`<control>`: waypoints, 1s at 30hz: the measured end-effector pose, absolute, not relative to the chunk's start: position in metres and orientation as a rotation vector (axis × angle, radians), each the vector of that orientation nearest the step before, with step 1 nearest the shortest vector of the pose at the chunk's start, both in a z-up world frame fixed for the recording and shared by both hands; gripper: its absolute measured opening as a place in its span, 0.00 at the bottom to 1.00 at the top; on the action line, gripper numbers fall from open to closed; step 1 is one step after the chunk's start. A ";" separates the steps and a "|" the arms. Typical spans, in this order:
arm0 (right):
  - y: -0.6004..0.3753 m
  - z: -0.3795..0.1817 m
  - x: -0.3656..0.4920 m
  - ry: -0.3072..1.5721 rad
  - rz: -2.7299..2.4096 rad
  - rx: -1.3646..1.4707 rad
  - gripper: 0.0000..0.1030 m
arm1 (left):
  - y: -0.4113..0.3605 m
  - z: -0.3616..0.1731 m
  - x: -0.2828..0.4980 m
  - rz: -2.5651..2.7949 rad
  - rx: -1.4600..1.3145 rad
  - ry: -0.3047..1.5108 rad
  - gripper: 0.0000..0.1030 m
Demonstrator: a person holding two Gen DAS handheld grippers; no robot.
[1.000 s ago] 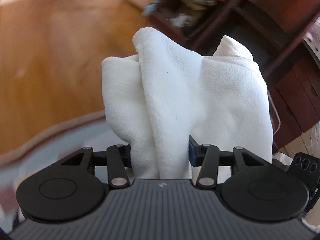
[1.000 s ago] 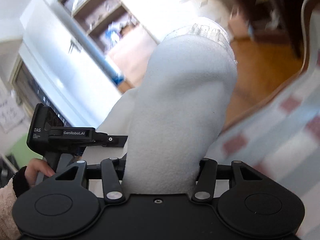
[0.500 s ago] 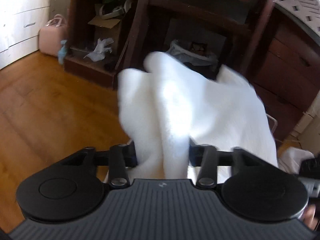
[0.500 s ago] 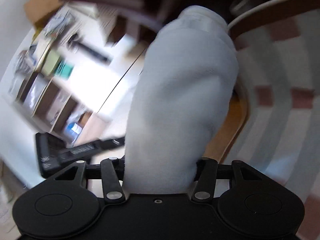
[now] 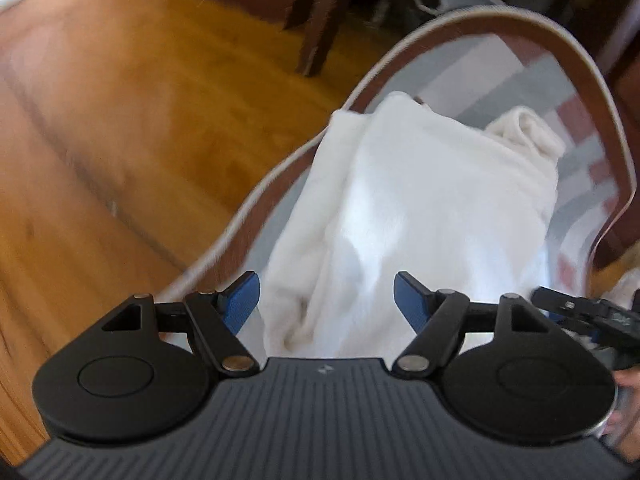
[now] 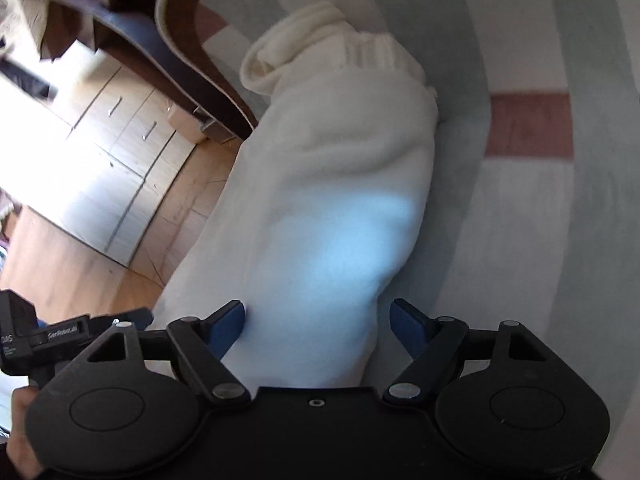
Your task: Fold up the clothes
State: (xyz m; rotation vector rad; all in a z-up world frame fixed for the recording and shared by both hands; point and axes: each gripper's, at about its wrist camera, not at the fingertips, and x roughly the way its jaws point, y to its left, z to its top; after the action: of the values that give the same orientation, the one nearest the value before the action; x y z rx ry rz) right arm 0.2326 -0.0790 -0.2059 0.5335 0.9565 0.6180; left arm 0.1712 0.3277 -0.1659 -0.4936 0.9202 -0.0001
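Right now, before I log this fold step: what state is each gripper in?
Left gripper: open, fingers spread beside the white garment, not clamping it.
Right gripper: open, garment lying between its fingers.

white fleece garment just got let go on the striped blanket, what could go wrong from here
1. The white fleece garment lies bunched close to the striped blanket's brown edge, so it could slide toward the wood floor.
2. Both the left gripper and right gripper are open around loose cloth; closing may snag one layer.

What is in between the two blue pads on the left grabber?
In the left wrist view, the white fleece garment lies between the open jaws of the left gripper, on the striped cover.
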 end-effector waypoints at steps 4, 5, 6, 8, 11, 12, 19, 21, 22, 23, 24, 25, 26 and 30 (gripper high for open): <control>-0.098 -0.203 0.258 0.915 0.593 0.591 0.83 | 0.329 -0.192 0.106 0.084 -0.845 0.754 0.82; -0.098 -0.204 0.263 0.911 0.575 0.614 0.85 | 0.326 -0.203 0.096 0.074 -0.916 0.737 0.82; -0.100 -0.205 0.269 0.914 0.557 0.630 0.85 | 0.322 -0.213 0.092 0.062 -0.958 0.742 0.82; -0.103 -0.209 0.279 0.933 0.524 0.648 0.86 | 0.316 -0.227 0.091 0.047 -0.979 0.753 0.82; -0.097 -0.212 0.295 0.986 0.532 0.630 0.87 | 0.310 -0.236 0.098 -0.005 -0.964 0.758 0.82; -0.096 -0.213 0.295 1.001 0.528 0.635 0.87 | 0.310 -0.234 0.101 -0.011 -0.956 0.747 0.82; -0.082 -0.224 0.294 1.092 0.628 0.717 0.88 | 0.312 -0.237 0.147 0.051 -0.926 0.739 0.87; -0.078 -0.227 0.296 1.111 0.662 0.759 0.91 | 0.311 -0.238 0.155 0.077 -0.929 0.684 0.91; -0.076 -0.228 0.297 1.120 0.680 0.780 0.92 | 0.311 -0.237 0.160 0.082 -0.928 0.678 0.86; -0.074 -0.230 0.298 1.129 0.697 0.801 0.92 | 0.312 -0.234 0.169 0.080 -0.904 0.707 0.52; -0.072 -0.231 0.299 1.138 0.714 0.822 0.91 | 0.313 -0.225 0.175 0.074 -0.881 0.733 0.40; -0.070 -0.233 0.300 1.146 0.732 0.844 0.85 | 0.314 -0.215 0.179 0.068 -0.856 0.747 0.37; -0.068 -0.234 0.301 1.155 0.749 0.865 0.71 | 0.314 -0.196 0.175 0.062 -0.818 0.702 0.35; -0.060 -0.240 0.306 1.189 0.819 0.950 0.60 | 0.320 -0.139 0.156 0.060 -0.667 0.584 0.37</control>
State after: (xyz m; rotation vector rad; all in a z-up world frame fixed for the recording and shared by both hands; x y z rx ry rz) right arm 0.3057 -0.0601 -0.2399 0.9498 1.1891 0.8189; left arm 0.1558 0.3201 -0.1388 -0.6670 0.5840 0.0602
